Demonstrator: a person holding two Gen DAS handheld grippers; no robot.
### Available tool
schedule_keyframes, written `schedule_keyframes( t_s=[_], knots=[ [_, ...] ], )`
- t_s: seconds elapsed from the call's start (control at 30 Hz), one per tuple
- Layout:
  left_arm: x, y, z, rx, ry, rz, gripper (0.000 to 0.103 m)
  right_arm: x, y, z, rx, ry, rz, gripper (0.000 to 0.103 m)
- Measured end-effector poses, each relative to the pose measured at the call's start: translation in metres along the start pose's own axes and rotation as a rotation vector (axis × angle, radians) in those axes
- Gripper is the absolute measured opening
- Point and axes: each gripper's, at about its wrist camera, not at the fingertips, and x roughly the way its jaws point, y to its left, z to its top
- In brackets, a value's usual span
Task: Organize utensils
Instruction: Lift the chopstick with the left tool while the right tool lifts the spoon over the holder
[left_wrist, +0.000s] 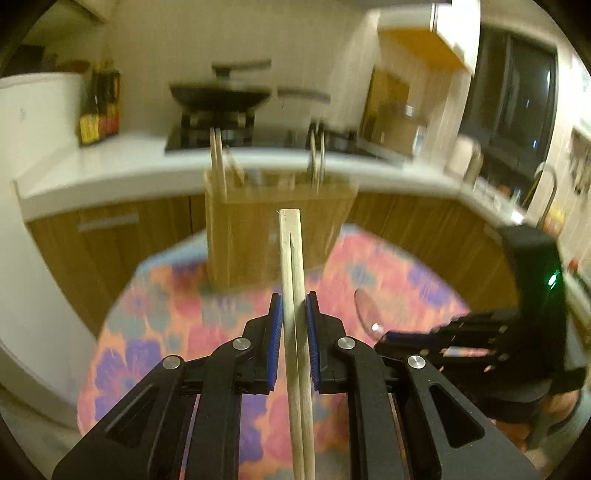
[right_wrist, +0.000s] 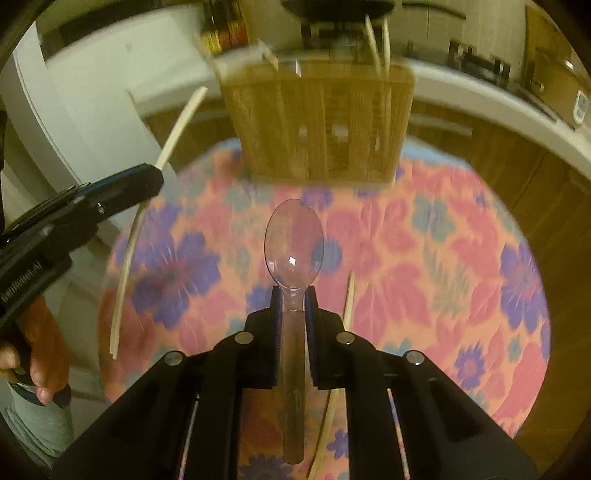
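Note:
My left gripper (left_wrist: 294, 306) is shut on a pair of wooden chopsticks (left_wrist: 291, 266) that stick up past its blue pads, above the flowered table. Ahead stands a wooden utensil holder (left_wrist: 273, 236) with several chopsticks and utensils upright in it. My right gripper (right_wrist: 294, 295) is shut on the handle of a clear plastic spoon (right_wrist: 294, 240), bowl forward, held over the table. The same holder (right_wrist: 317, 122) stands at the table's far edge in the right wrist view. There the left gripper (right_wrist: 74, 206) shows at the left with its chopsticks (right_wrist: 129, 251). The spoon's bowl (left_wrist: 365, 314) shows beside the right gripper (left_wrist: 388, 336).
A round table with a pink and purple flowered cloth (right_wrist: 424, 258) fills the foreground. One more chopstick (right_wrist: 349, 295) lies on it near my right gripper. Behind is a white counter (left_wrist: 110, 166) with a wok (left_wrist: 218, 96) on a stove, sauce bottles (left_wrist: 98, 110) and wooden cabinets.

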Motion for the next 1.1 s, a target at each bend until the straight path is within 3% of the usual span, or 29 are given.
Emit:
schedule_keyframes(
  t_s=[0.2,0.37,0.57,0.77,0.93,1.1],
  knots=[
    [-0.009,-0.004,0.063,-0.043,-0.169,-0.053,0.011,-0.034,-0.015,0.05,-0.001,-0.172,0.01,0.01],
    [-0.002,-0.007,0.105,-0.097,-0.261,-0.091,0.011,-0.051,-0.035,0.093,0.029,-0.286,0.017,0.01],
    [0.021,-0.013,0.142,-0.117,-0.373,-0.05,0.011,-0.062,-0.064,0.14,0.067,-0.425,-0.012,0.01],
    [0.058,-0.009,0.159,-0.129,-0.434,0.01,0.011,-0.057,-0.087,0.172,0.069,-0.55,-0.042,0.01],
    [0.08,-0.009,0.158,-0.102,-0.481,0.073,0.011,-0.039,-0.099,0.192,0.089,-0.599,0.008,0.01],
    [0.097,-0.01,0.152,-0.051,-0.501,0.125,0.011,-0.016,-0.103,0.199,0.1,-0.635,0.002,0.01]
  ],
)
